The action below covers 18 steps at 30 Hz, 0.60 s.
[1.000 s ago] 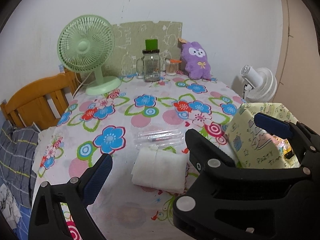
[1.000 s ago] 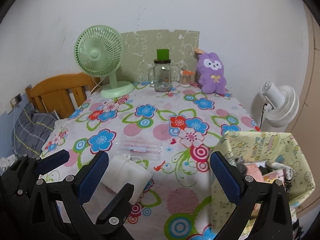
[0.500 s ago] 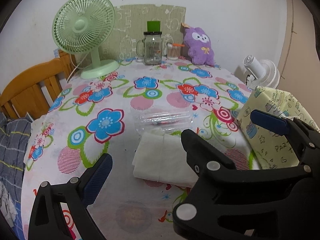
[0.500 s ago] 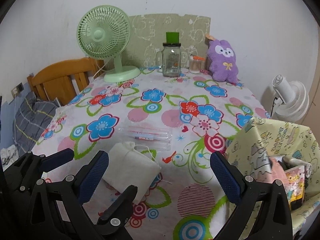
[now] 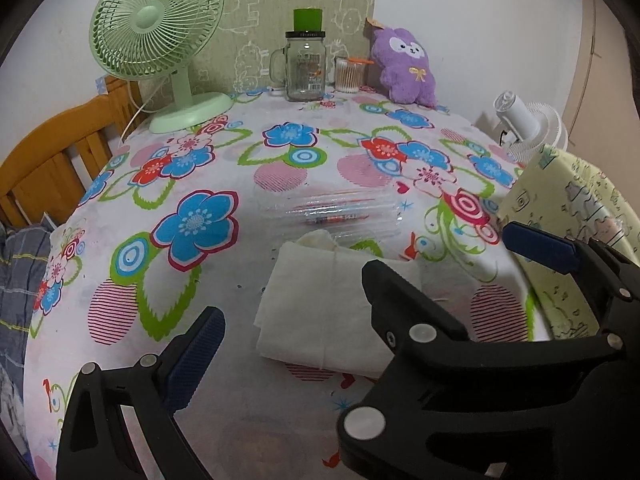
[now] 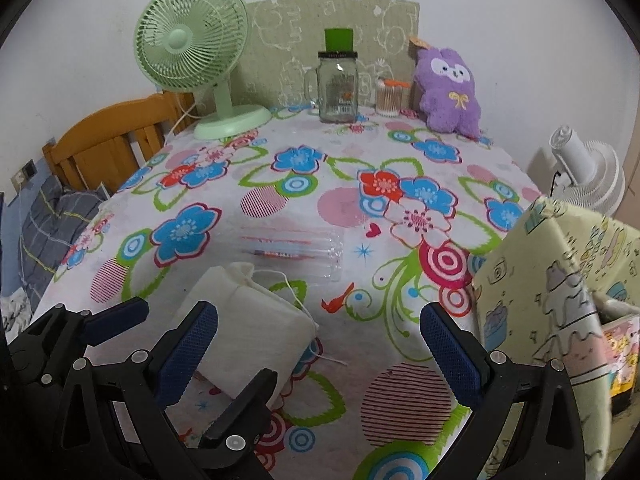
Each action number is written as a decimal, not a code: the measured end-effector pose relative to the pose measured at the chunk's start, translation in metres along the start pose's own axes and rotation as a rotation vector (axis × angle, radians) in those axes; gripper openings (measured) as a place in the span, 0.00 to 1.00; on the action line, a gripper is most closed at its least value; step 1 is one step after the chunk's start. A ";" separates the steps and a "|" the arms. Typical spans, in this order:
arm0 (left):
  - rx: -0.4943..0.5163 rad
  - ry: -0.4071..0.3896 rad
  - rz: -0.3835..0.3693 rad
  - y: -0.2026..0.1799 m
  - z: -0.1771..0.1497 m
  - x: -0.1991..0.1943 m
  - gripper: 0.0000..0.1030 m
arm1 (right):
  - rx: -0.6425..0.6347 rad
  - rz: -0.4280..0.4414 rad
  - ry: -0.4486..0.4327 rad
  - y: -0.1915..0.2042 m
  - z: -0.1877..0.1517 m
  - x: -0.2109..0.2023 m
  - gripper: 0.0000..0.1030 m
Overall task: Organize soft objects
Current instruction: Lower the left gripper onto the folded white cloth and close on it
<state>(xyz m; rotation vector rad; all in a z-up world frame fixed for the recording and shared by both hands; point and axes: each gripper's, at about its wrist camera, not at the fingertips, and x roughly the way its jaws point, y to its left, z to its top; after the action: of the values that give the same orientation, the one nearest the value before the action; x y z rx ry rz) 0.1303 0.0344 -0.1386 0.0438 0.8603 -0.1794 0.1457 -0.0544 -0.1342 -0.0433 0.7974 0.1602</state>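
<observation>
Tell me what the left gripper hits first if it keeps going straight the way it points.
Probably the folded white cloth on the table: it lies right ahead of the open left gripper. The clear plastic pack sits behind it.

Green fan point(image 5: 158, 36), glass jar point(image 5: 304, 66), wooden chair point(image 6: 108, 142).

Glass jar point(image 5: 304, 67) label: printed, too small to read.
Yellow patterned bag point(image 6: 560, 280) print: cartoon lettering, illegible.
Clear pen packet point(image 5: 332, 216): markings unreadable.
</observation>
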 end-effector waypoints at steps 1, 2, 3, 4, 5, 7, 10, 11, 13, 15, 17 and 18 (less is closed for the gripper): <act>0.003 0.004 0.002 0.000 -0.001 0.002 0.98 | 0.004 0.000 0.008 -0.001 -0.001 0.003 0.99; 0.006 0.012 0.003 -0.001 -0.001 0.005 0.98 | 0.008 0.000 0.016 -0.002 -0.002 0.006 0.99; 0.007 0.016 0.002 -0.001 -0.001 0.006 0.98 | 0.010 -0.001 0.022 -0.002 -0.002 0.007 0.99; 0.009 0.021 0.001 -0.001 -0.002 0.008 0.98 | 0.014 -0.001 0.031 -0.003 -0.003 0.010 0.99; 0.011 0.025 0.001 -0.002 -0.001 0.010 0.98 | 0.016 -0.001 0.036 -0.003 -0.004 0.011 0.99; 0.017 0.028 0.003 -0.003 -0.002 0.012 0.98 | 0.024 0.001 0.056 -0.005 -0.005 0.016 0.99; 0.028 0.029 0.008 -0.005 -0.003 0.014 0.98 | 0.034 0.004 0.073 -0.008 -0.006 0.020 0.99; 0.032 0.030 0.008 -0.006 -0.003 0.015 0.98 | 0.036 0.004 0.077 -0.008 -0.007 0.021 0.99; 0.038 0.034 0.006 -0.007 -0.003 0.017 0.98 | 0.042 0.004 0.088 -0.010 -0.008 0.024 0.99; 0.039 0.040 -0.001 -0.007 -0.003 0.020 0.98 | 0.045 0.001 0.095 -0.011 -0.009 0.025 0.99; 0.038 0.043 -0.006 -0.007 -0.003 0.021 0.98 | 0.047 -0.003 0.098 -0.011 -0.009 0.026 0.99; 0.038 0.043 -0.008 -0.007 -0.003 0.021 0.98 | 0.046 -0.004 0.098 -0.012 -0.009 0.026 0.99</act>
<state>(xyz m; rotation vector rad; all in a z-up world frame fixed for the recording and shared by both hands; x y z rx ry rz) 0.1407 0.0251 -0.1565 0.0801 0.9000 -0.2032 0.1589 -0.0633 -0.1595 -0.0091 0.8987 0.1370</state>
